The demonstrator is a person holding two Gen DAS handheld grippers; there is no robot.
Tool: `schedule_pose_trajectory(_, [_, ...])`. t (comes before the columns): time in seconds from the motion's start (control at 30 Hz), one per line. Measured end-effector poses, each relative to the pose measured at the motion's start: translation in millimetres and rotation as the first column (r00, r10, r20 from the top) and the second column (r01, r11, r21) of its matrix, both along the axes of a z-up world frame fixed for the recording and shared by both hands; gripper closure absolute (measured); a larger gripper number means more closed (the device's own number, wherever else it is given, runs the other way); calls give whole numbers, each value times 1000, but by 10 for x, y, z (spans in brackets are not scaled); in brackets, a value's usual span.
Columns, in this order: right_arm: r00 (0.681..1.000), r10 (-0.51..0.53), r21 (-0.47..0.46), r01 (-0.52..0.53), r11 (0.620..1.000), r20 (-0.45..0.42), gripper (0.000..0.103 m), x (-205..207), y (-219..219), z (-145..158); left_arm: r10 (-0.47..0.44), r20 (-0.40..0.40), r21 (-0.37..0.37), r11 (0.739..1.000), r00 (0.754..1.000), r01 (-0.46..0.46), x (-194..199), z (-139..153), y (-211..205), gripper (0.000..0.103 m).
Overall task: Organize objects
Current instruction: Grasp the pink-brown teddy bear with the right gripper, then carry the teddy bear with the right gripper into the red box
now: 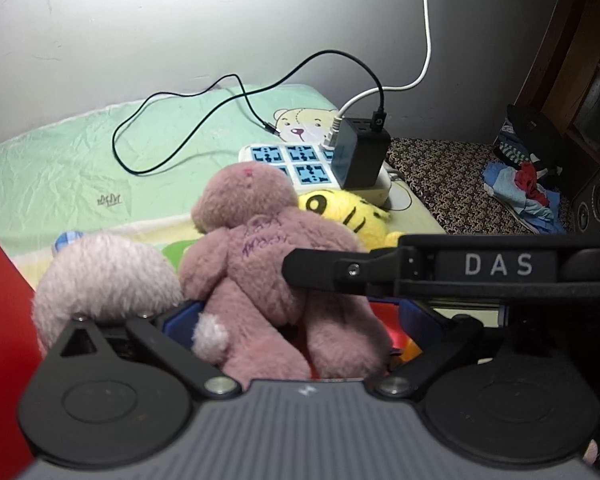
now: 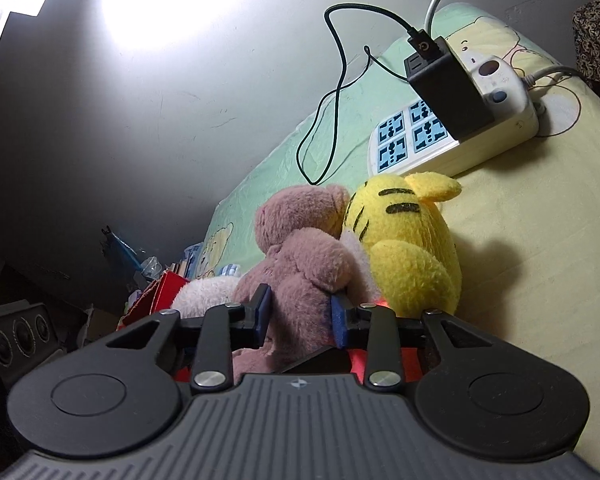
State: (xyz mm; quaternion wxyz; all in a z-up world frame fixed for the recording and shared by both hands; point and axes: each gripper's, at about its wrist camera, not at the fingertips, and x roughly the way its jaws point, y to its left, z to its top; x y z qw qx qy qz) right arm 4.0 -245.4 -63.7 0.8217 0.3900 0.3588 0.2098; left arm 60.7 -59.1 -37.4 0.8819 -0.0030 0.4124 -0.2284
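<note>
A mauve plush bear sits with its back to me on the bed, between a pale pink plush on its left and a yellow striped plush behind its right. My left gripper is open, its blue-padded jaws either side of the bear's legs. The right gripper's finger reaches across onto the bear's side. In the right wrist view the right gripper is shut on the mauve bear, with the yellow plush just right of it.
A white power strip with a black charger and trailing cables lies behind the plush toys on the green sheet. A red box wall stands at left. Clothes and a speaker are at right.
</note>
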Motion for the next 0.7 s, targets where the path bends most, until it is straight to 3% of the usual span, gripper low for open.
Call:
schedule_pose_trajectory(0.1, [1000,8,37,-8,999,17,76,-72,-71,64,-2,4,-19,1000,1000,2,-38,45,27,4])
schedule_pose_trajectory(0.23, [995,23,-57,-17,998,99,76,-255,-13,291,-15,34,-32,999,999,16,-157,172,7,4])
schedule_pose_trajectory(0.5, [984,19,-144,7,990,179,76,-470,-36,509,-65,80,-34,997,995,68,-441,409,-56,4])
schedule_pose_trajectory(0.6, [981,24,-164,8,986,192,76,-530,-56,532,-102,90,-29,994,991,105,-562,429,-90,4])
schedule_pose_trajectory(0.7, [986,17,-148,9,989,169,77,-575,-86,482,-110,51,-72,991,993,114,-641,399,-77,4])
